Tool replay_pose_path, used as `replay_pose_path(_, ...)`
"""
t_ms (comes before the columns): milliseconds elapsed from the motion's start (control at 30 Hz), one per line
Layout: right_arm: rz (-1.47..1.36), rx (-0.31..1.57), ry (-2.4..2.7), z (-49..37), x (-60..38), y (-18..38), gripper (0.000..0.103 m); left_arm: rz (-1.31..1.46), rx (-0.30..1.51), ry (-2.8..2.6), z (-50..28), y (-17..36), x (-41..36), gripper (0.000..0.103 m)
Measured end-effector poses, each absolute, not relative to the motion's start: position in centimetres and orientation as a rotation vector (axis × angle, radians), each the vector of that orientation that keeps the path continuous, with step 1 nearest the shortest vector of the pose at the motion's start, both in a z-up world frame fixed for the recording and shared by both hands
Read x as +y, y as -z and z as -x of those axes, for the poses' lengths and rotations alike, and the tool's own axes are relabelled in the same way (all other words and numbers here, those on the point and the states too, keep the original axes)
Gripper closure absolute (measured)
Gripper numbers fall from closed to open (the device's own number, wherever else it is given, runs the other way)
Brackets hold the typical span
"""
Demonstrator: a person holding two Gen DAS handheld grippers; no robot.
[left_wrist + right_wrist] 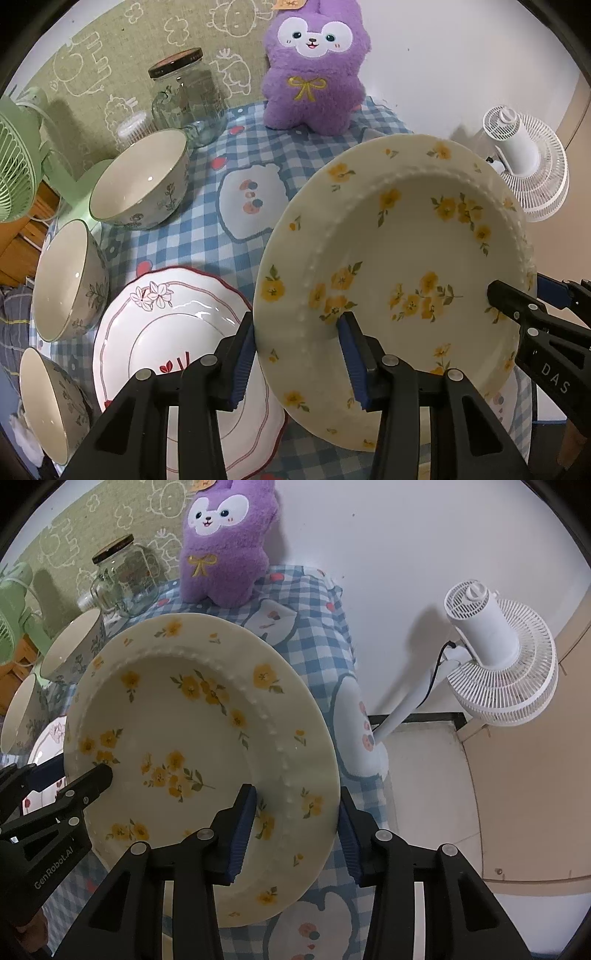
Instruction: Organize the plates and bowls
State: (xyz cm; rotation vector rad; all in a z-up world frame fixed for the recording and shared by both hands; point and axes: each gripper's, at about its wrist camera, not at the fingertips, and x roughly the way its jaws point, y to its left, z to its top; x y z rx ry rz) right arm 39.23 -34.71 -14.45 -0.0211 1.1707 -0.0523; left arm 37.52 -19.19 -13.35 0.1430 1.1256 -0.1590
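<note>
Above the tablecloth (207, 236), both hand-held grippers on yellow-flowered plate (399, 258)

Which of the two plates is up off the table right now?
The yellow-flowered plate, tilted and gripped at opposite rims by both grippers. The red-trimmed plate lies flat on the tablecloth.

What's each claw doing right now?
Left claw: closed on the near left rim of the yellow-flowered plate.
Right claw: closed on the same plate's right rim.

Left gripper (299, 354), right gripper (297, 830): both angled steeply down, jaws clamping plate rim.
</note>
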Motion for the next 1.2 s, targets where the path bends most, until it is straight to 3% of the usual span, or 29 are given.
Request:
replay_pose_path(667,0.004,1.175,0.034,-37.8,-33.6,10.2,0.057,-0.141,1.098,0.148,-35.7,9.0,-17.7,0.058)
replay_pose_path(1200,-0.003,1.18,0.062,-34.2,-32.2,10.4,0.058,-0.153,1.132,0.176,-32.4,9.7,-16.5,0.058)
